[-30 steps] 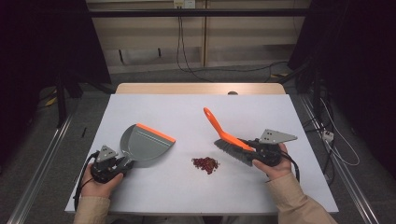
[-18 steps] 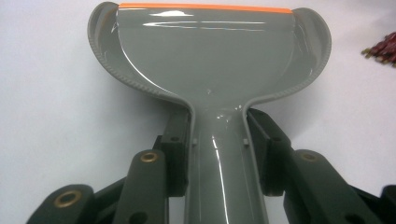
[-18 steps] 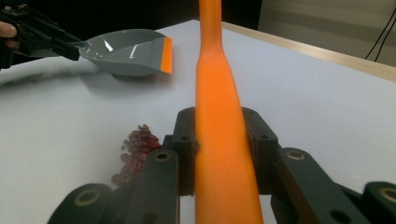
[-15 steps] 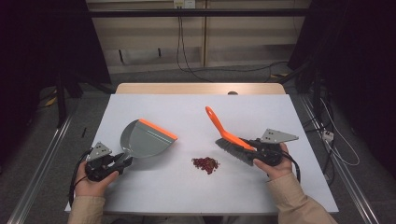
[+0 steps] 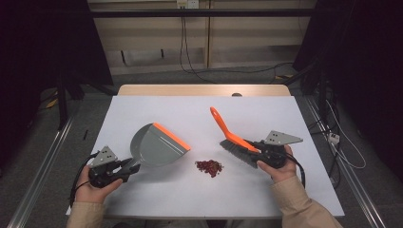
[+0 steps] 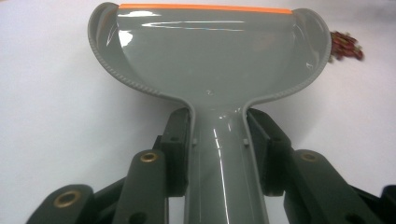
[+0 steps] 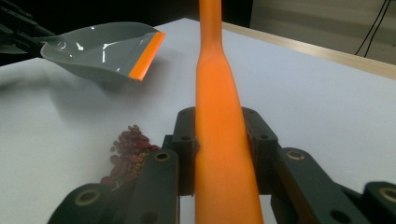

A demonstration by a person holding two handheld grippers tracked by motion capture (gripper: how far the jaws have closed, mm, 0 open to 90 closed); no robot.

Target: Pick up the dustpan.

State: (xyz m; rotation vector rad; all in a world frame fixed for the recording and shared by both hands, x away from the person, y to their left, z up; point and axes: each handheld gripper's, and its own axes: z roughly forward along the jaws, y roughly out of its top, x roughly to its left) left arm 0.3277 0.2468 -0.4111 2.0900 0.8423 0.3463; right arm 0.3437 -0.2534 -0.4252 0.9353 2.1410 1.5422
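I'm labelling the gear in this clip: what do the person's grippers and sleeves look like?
Both the left gripper and right gripper are black, with linked jaws on brass-coloured pins. Each carries a grey three-cornered plate on top and trails a black cable. The sleeves are beige.

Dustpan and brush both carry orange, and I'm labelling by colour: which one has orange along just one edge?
The dustpan, held by the left gripper: grey with an orange front lip. The brush has an all-orange handle.

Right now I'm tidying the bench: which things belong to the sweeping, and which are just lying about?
In use:
- grey dustpan, held by left gripper
- orange brush, held by right gripper
- red crumbs

Lying about:
- cables on floor behind table
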